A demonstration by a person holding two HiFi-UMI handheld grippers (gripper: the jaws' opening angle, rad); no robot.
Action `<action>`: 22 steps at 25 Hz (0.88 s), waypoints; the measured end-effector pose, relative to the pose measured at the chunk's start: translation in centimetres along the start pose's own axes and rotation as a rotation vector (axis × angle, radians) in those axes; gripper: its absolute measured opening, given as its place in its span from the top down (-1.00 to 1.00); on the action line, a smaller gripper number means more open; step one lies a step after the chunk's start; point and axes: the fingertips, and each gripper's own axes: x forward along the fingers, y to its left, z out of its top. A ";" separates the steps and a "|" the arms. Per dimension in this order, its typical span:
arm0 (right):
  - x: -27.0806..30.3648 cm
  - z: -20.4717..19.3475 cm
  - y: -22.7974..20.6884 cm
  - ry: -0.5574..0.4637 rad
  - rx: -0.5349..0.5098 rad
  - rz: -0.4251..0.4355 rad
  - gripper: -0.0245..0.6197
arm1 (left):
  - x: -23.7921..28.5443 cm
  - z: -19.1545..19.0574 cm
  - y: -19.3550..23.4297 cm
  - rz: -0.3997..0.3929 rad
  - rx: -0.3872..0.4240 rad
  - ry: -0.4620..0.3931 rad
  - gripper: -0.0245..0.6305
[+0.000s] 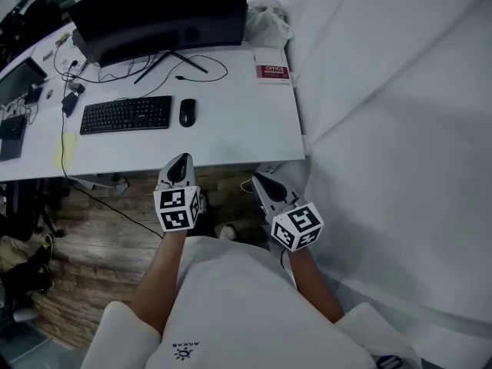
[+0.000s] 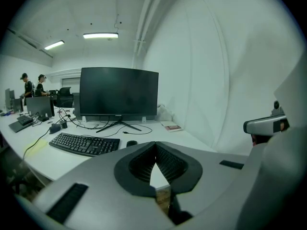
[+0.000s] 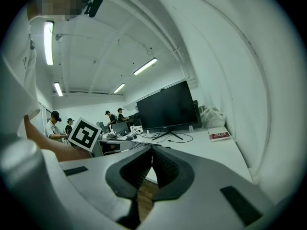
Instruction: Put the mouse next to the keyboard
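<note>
Placement looks done: small black computer mouse point(image 1: 187, 112) lies just right of the black keyboard point(image 1: 126, 114) on the white desk point(image 1: 238, 138). Left gripper point(image 1: 181, 164) and right gripper point(image 1: 263, 181), both clenched and empty, probably need only withdraw.

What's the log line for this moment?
mouse: on desk, right of keyboard | left hand-held gripper: shut, empty | right hand-held gripper: shut, empty

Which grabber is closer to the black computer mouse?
Left. The left gripper is straight before the black oval mouse; the right gripper is off to its right, farther away.
</note>
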 end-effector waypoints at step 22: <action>2.6 2.6 4.9 -0.062 -0.007 -0.003 0.87 | -6.6 2.4 4.8 -0.073 0.006 -0.067 0.89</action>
